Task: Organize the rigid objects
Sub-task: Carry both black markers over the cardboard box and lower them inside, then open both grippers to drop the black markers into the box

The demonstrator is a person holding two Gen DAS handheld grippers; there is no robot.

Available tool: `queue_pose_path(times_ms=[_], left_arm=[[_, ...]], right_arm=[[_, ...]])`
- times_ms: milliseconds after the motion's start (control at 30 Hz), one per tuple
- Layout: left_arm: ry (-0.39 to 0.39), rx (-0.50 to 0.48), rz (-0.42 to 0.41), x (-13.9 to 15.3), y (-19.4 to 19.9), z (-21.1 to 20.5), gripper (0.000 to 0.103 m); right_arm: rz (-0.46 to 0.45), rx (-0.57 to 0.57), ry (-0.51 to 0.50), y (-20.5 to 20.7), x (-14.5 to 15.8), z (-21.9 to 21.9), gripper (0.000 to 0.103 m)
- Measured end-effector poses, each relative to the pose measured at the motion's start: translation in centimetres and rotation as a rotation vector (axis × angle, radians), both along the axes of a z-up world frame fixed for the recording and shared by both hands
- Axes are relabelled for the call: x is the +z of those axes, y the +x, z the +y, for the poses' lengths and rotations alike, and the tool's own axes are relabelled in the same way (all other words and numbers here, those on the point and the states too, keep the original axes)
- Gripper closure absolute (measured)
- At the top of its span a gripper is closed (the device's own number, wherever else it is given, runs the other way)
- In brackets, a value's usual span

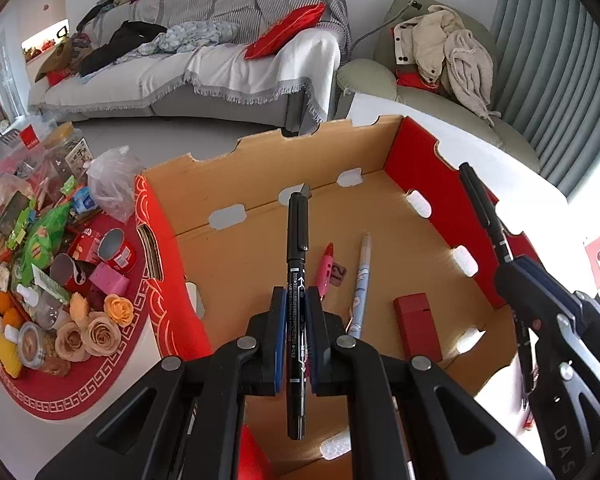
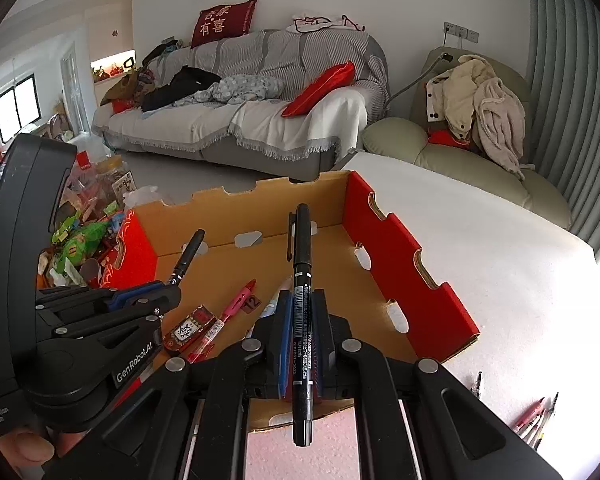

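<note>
My left gripper (image 1: 296, 296) is shut on a black marker (image 1: 297, 224) that points forward over the open cardboard box (image 1: 420, 168), red outside and brown inside. My right gripper (image 2: 302, 298) is shut on a second black marker (image 2: 301, 240), also above the box (image 2: 400, 264). Each gripper shows in the other's view: the right one (image 1: 508, 276) at the box's right wall, the left one (image 2: 172, 286) over the left side. On the box floor lie a pink pen (image 1: 327, 268), a white pen (image 1: 362, 280), a red case (image 1: 418, 328) and a small "12" tag (image 1: 339, 271).
A red round mat (image 1: 112, 364) to the left of the box is crowded with snack packets, cans, jars and fabric roses. Several loose pens (image 2: 536, 420) lie on the white table (image 2: 500, 280) at the right. A sofa and an armchair stand behind. A thumb (image 2: 24, 448) shows at lower left.
</note>
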State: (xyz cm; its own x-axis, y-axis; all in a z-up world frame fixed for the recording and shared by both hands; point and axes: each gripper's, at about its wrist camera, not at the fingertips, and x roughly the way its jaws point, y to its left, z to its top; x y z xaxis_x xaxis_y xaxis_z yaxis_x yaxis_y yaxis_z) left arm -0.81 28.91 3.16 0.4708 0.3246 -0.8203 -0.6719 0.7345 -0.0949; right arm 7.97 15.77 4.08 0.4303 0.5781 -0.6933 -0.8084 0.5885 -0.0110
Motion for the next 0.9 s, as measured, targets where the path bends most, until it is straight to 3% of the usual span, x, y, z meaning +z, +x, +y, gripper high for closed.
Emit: queue_pose_path(times_ms=[667, 800, 900], left_arm=[[0.017, -0.015, 0.032, -0.52, 0.21, -0.30, 0.093], [0.025, -0.006, 0.032, -0.43, 0.09, -0.32, 0.054], [0.031, -0.006, 0.018, -0.03, -0.29, -0.46, 0.051]], right_arm=[[0.005, 0.005, -0.019, 0.21, -0.81, 0.59, 0.093], [0.030, 0.016, -0.036, 0.31, -1.06, 0.85, 0.093], [0.029, -0.003, -0.036, 0.47, -1.07, 0.49, 0.093]])
